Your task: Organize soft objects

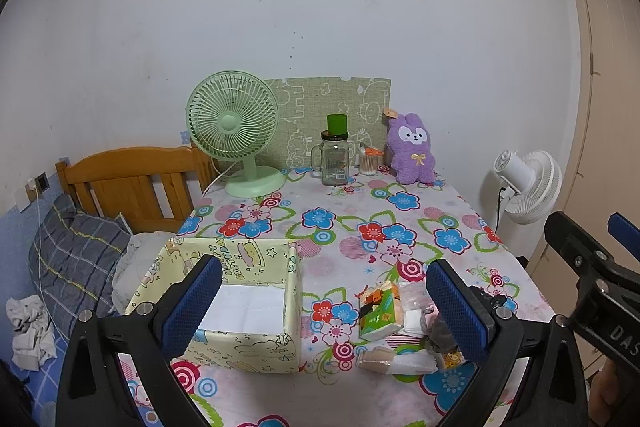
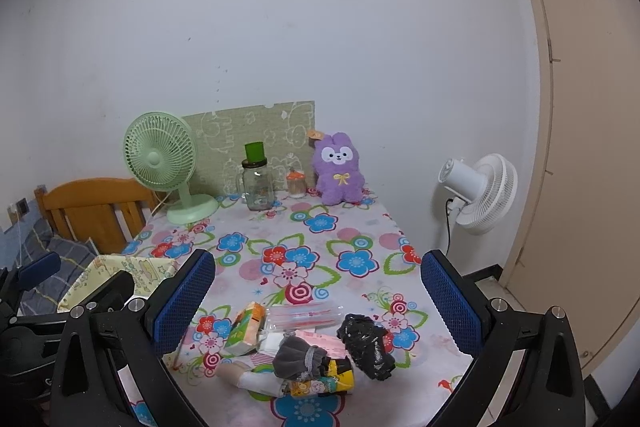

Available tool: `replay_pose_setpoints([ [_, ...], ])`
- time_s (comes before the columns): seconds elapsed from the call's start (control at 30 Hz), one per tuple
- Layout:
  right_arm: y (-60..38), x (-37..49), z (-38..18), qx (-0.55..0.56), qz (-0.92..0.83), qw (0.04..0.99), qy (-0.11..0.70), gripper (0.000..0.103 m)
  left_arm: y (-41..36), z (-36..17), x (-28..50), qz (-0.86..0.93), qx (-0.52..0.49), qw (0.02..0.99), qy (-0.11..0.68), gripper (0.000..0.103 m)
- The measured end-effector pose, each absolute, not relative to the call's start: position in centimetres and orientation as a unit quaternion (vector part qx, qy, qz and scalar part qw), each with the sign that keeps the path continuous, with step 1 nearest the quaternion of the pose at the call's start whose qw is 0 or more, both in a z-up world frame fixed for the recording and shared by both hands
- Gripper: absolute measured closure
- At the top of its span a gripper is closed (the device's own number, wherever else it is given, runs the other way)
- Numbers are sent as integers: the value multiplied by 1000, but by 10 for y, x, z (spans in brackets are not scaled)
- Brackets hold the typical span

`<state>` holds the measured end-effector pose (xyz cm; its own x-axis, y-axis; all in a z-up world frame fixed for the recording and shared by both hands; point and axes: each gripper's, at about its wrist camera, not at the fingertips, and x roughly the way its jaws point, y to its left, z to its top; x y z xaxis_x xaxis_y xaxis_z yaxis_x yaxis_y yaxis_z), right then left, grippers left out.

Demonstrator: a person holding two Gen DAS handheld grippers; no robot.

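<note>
A pile of small soft items lies at the table's near edge: a green-orange tissue pack (image 2: 244,331), a grey sock (image 2: 298,357), a black crumpled bag (image 2: 366,345), a yellow cartoon pack (image 2: 320,381) and clear packets (image 2: 304,315). The tissue pack (image 1: 378,311) also shows in the left wrist view. A yellow cartoon fabric box (image 1: 256,307) stands open at the left, with white paper inside. My left gripper (image 1: 332,307) is open and empty above the box and pile. My right gripper (image 2: 320,307) is open and empty above the pile. A purple plush rabbit (image 2: 338,169) sits at the back.
A green desk fan (image 1: 236,131), a glass jar with a green cup on it (image 1: 335,157) and a small container (image 1: 368,161) stand at the table's back edge. A white fan (image 2: 480,191) stands right of the table. A bed with a wooden headboard (image 1: 132,183) is at the left.
</note>
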<state>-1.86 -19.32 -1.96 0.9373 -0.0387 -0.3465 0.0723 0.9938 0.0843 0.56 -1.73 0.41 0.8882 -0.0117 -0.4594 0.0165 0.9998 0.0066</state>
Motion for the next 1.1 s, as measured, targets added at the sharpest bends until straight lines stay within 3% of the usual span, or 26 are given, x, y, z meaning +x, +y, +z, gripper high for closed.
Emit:
replay_pose_setpoints([
  [1.1,-191,-3,-27,40,-11,980,193,0,-27,-13,25,-28,1,968,251,2],
])
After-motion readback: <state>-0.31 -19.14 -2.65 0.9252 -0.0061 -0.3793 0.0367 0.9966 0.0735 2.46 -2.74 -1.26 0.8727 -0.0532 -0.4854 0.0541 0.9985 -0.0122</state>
